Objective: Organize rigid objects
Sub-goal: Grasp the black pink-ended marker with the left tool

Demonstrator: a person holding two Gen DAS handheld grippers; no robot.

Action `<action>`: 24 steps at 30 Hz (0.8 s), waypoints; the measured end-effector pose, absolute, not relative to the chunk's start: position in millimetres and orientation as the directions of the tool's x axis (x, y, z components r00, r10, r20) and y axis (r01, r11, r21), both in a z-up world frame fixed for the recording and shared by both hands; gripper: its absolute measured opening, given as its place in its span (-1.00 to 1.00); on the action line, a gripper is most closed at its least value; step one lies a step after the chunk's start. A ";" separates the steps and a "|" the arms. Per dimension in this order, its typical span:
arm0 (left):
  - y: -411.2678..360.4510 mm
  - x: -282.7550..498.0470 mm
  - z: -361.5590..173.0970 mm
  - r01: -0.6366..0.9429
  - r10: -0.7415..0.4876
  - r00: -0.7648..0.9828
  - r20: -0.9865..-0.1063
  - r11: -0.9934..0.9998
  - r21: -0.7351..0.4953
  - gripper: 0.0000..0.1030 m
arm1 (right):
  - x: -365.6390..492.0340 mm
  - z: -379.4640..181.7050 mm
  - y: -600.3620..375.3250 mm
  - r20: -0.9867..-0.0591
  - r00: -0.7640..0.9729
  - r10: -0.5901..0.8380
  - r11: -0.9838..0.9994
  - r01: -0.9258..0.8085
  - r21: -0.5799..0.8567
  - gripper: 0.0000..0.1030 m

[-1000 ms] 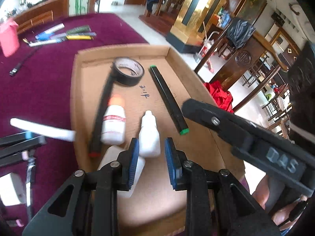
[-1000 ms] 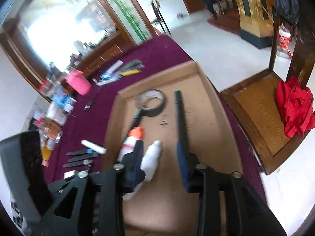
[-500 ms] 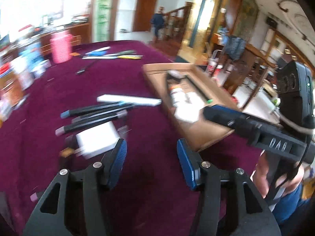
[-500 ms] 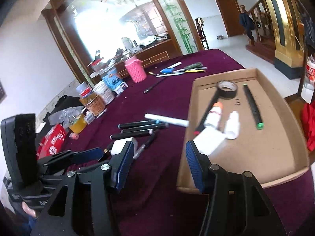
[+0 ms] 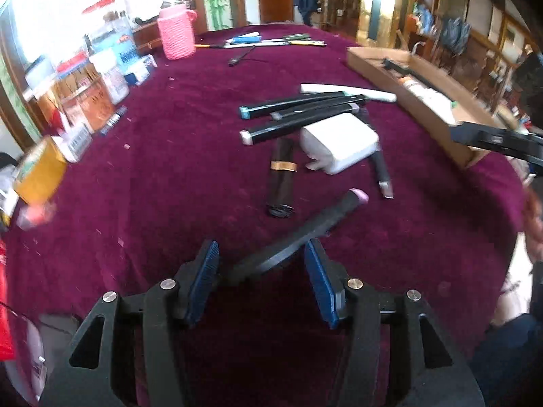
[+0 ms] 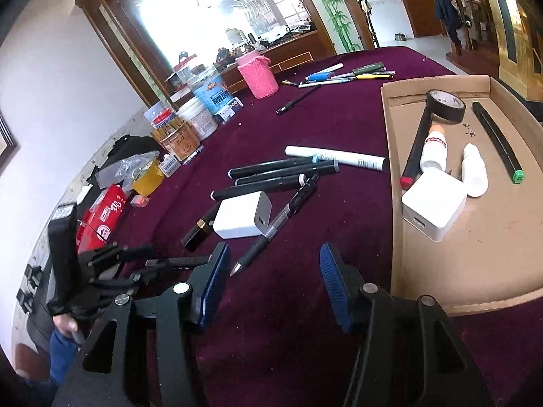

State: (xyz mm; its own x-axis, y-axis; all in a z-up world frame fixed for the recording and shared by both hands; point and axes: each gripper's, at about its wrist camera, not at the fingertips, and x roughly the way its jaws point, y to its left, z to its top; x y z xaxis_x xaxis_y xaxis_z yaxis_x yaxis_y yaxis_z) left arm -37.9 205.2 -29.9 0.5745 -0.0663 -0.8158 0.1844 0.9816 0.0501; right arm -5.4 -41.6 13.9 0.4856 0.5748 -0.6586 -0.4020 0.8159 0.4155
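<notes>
My left gripper [image 5: 261, 268] is open, with a black marker with a pink cap [image 5: 305, 230] lying between its fingers on the maroon cloth. Beyond it lie a black tube with a gold band [image 5: 281, 179], a white charger block [image 5: 339, 147] and several black markers [image 5: 298, 115]. My right gripper [image 6: 271, 278] is open and empty above the cloth, near a pen [image 6: 271, 227] and the white charger block [image 6: 242, 215]. The cardboard tray [image 6: 475, 244] at right holds a white cube, two white bottles, a tape roll [image 6: 444, 105] and two markers.
A pink knitted holder [image 6: 256, 76], jars and boxes [image 6: 190, 122] line the table's far left. More pens [image 6: 346, 74] lie at the back. The left gripper shows in the right wrist view [image 6: 101, 271]. The table edge is near me.
Both grippers have drawn back from the tray to the cloth on the left. The left gripper now straddles the pink-capped marker. The white cube stays in the tray.
</notes>
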 end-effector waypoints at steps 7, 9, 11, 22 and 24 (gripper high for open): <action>191.7 -32.3 -39.9 0.266 -0.142 0.507 -0.850 0.964 -0.002 -0.19 | -5.6 12.3 -41.3 -0.686 0.476 0.550 0.831 -0.391 0.395 -0.04; 179.5 -38.4 -37.9 0.268 -0.159 0.495 -0.855 0.963 -0.023 -0.46 | -2.6 11.2 -38.5 -0.694 0.473 0.543 0.836 -0.385 0.392 -0.04; 163.9 -46.6 -35.1 0.293 -0.176 0.484 -0.857 0.956 -0.031 -0.63 | 2.8 8.8 -30.6 -0.715 0.448 0.537 0.837 -0.388 0.385 -0.04; 151.7 -40.3 -37.0 0.227 -0.221 0.491 -0.842 0.966 -0.121 -0.69 | 52.1 -18.0 22.4 -0.844 0.308 0.439 0.870 -0.380 0.313 -0.57; 148.8 -40.2 -37.3 0.228 -0.205 0.499 -0.842 0.968 -0.101 -0.69 | 55.7 -15.7 28.9 -0.848 0.325 0.418 0.879 -0.381 0.287 -0.57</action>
